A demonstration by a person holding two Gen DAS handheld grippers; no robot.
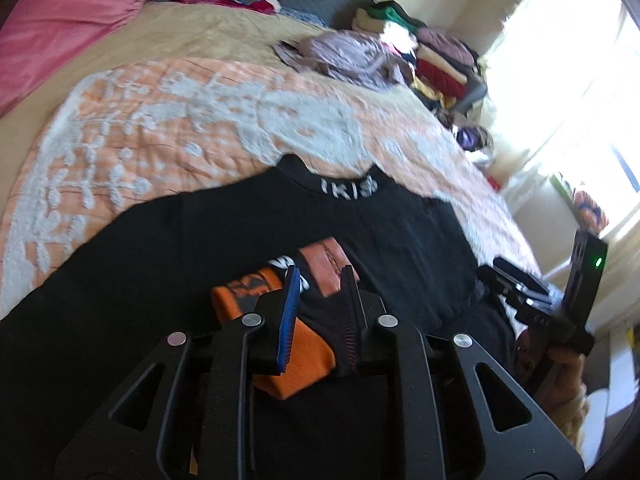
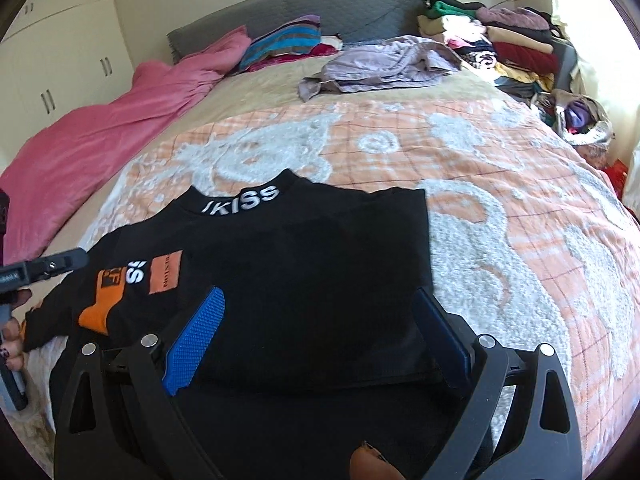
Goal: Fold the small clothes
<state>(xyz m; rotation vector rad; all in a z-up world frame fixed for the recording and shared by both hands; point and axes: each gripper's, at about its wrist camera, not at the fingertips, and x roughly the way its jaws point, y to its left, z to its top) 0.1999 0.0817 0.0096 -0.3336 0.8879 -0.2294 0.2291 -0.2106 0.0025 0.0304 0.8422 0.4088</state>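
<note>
1. Your left gripper (image 1: 320, 276) hangs over the black shirt (image 1: 248, 240), angled down at the bed. Its jaws stand only a narrow gap apart. A fold of black cloth rises between them; whether the pads press on it you cannot tell from this view.
2. Just ahead of the left fingertips lie the shirt's orange patches (image 1: 240, 292) and a rust-coloured label (image 1: 326, 264), with white letters between.
3. Further ahead of that gripper sits the collar, white lettering (image 1: 348, 190) across it.
4. Your right gripper (image 2: 320, 300) is spread wide, jaws well apart, nothing clamped. The folded body of the shirt lies between and under the two fingers, the blue pad (image 2: 196, 344) to one side, the dark one opposite.
5. From the right gripper the shirt's far edge and collar lie straight ahead; the sleeve with the orange patches trails off to its left, towards your other hand (image 2: 14, 332).
6. The shirt rests flat on the peach and white bedspread (image 2: 500, 208), which stretches ahead and to the right of the right gripper.
7. Well beyond both grippers: a pink blanket (image 2: 120, 132) to the left, a crumpled lilac garment (image 2: 384, 64) ahead, and stacked clothes (image 2: 508, 40) far right by the grey headboard (image 2: 320, 12).
</note>
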